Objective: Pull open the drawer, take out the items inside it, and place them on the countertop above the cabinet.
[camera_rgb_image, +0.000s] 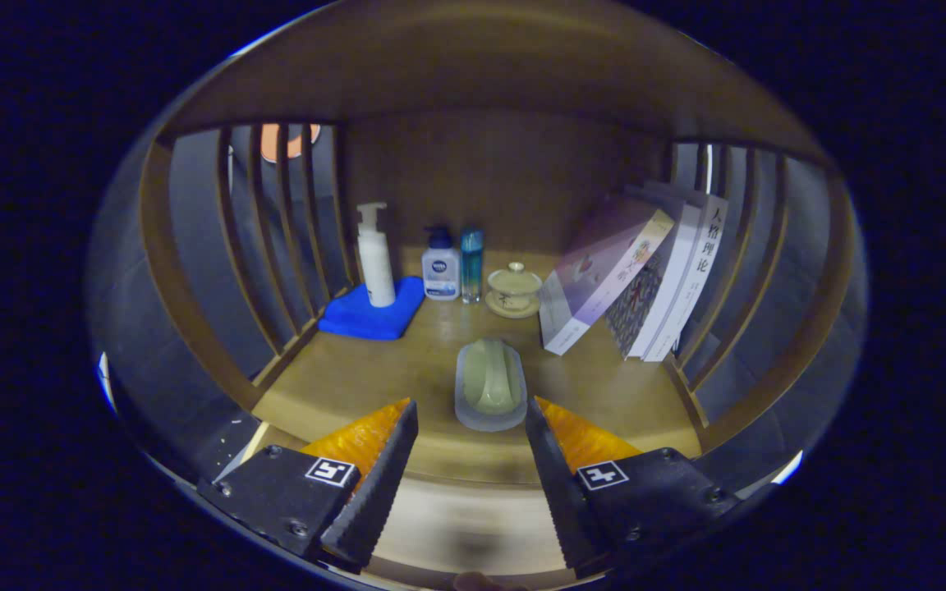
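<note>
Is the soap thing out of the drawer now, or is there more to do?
The soap dish already lies on the countertop, just ahead of the fingers. The gripper is open and holds nothing. I cannot see the drawer from here, so I cannot tell whether more things wait inside it.

Dim wooden cabinet shelf (407,373), slatted sides (276,238)

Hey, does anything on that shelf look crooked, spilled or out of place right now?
Only the books stand out: they lean sideways toward the slatted side wall instead of standing upright. The bottles, lidded cup and soap dish sit upright, with no spill. The open gripper holds nothing.
</note>
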